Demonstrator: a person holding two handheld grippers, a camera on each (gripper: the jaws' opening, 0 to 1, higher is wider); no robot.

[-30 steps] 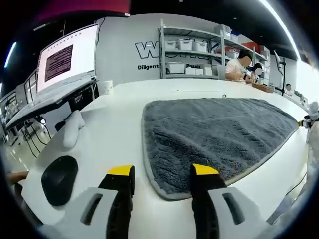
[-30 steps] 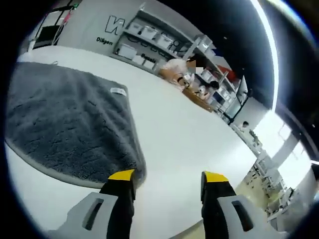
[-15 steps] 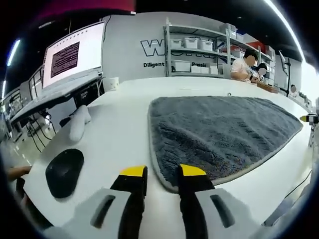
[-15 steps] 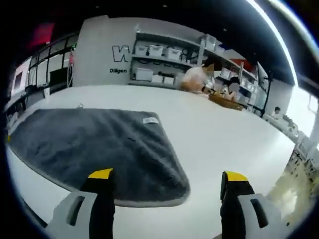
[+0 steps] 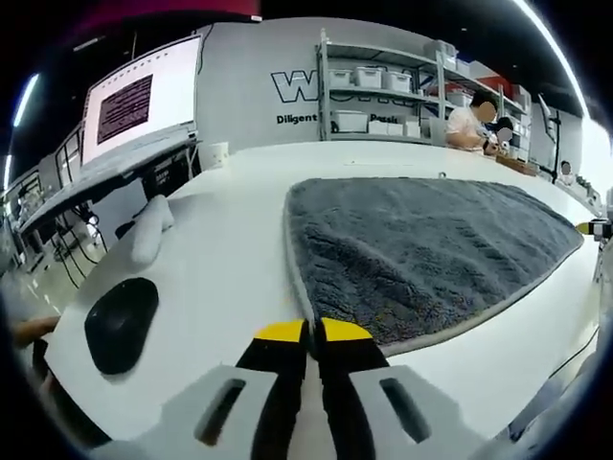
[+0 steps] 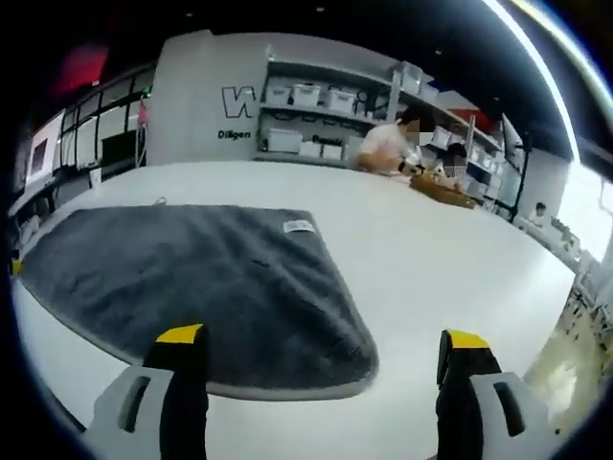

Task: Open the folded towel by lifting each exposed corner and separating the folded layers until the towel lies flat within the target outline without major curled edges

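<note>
A broad white bench [image 5: 230,249] carries everything. A grey plush towel [image 5: 421,244] lies spread on it, a small white label [image 6: 298,226] near its far edge in the right gripper view. In the left gripper view a black oval object [image 5: 121,323] rests at about eight o'clock of the towel, a white rounded object [image 5: 151,226] just beyond it, and a white cup [image 5: 219,154] near the far edge.

A plush charcoal-grey towel [image 5: 421,249] with a paler grey border and a small white label [image 6: 299,226] lies on a plain white counter [image 5: 230,259]; each white hand-held gripper [image 5: 306,333] carries yellow-tipped black jaws, a black mouse [image 5: 121,324] off to the left one's side.
</note>
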